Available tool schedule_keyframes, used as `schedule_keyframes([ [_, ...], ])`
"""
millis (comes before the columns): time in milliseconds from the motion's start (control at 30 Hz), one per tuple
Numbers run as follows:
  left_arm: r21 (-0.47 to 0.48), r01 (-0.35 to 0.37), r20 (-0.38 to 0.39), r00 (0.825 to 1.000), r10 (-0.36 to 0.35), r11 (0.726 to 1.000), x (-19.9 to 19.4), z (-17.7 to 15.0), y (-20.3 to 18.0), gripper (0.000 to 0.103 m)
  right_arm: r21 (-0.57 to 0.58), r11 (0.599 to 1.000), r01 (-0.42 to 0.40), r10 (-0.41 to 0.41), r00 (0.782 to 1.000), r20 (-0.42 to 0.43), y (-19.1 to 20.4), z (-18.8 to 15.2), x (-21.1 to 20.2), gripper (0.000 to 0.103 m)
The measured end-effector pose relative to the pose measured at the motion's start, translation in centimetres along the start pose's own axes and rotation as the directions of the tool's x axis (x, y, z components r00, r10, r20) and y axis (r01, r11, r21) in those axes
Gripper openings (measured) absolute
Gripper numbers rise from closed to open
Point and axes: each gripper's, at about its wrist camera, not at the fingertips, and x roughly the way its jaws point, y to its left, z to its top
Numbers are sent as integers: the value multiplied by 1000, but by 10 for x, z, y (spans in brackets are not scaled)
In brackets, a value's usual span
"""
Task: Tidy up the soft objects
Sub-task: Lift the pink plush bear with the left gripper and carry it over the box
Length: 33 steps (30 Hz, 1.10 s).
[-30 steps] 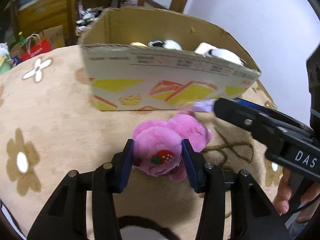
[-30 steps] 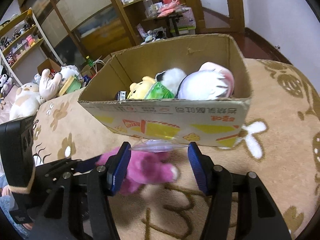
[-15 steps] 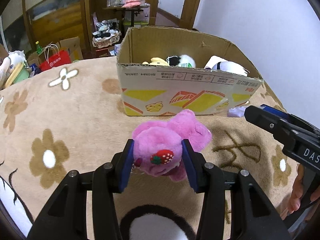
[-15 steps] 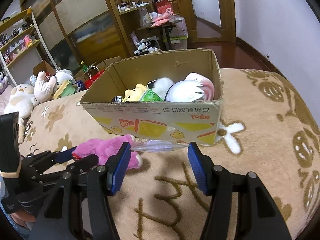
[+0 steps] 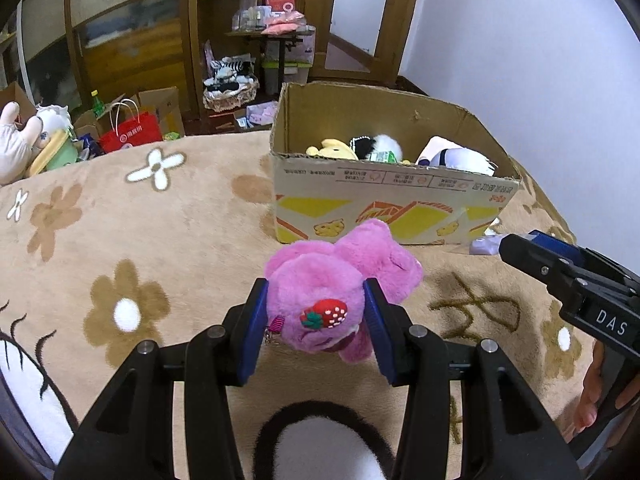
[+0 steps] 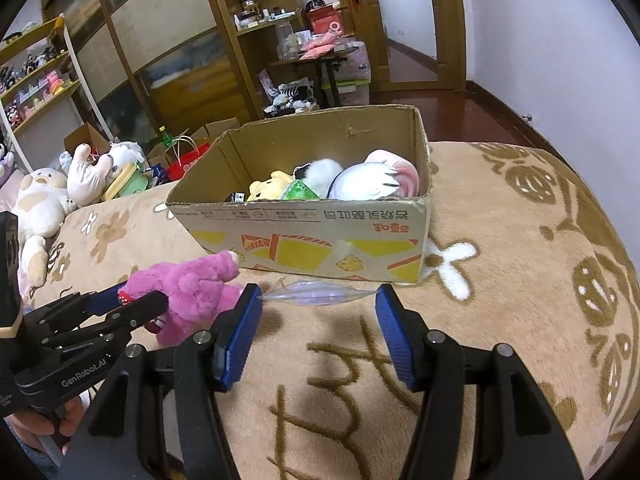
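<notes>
The left gripper (image 5: pixel 316 324) clamps a pink plush toy (image 5: pixel 340 284) just short of the cardboard box (image 5: pixel 384 204) ahead, ready for dropping in; the right gripper (image 6: pixel 318 330) pinches a clear plastic pouch (image 6: pixel 316 292) by its ends.

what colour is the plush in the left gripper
Pink plush, with a red strawberry patch; left wrist view shows it best.

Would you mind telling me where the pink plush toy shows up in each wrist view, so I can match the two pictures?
Left wrist view: pink plush toy sits at lower centre, clamped between the left hand-held gripper pads.
Right wrist view: the toy is at lower left, in that same gripper, seen from the side.
Shared landmark: the cardboard box just behind it.
</notes>
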Motion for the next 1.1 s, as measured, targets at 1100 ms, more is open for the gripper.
schedule_keyframes([
  [1100,29,-53,272,961,43,998,-60,22,-3,45,-2,1000,-1,1,984,180,2,21,-51,62],
])
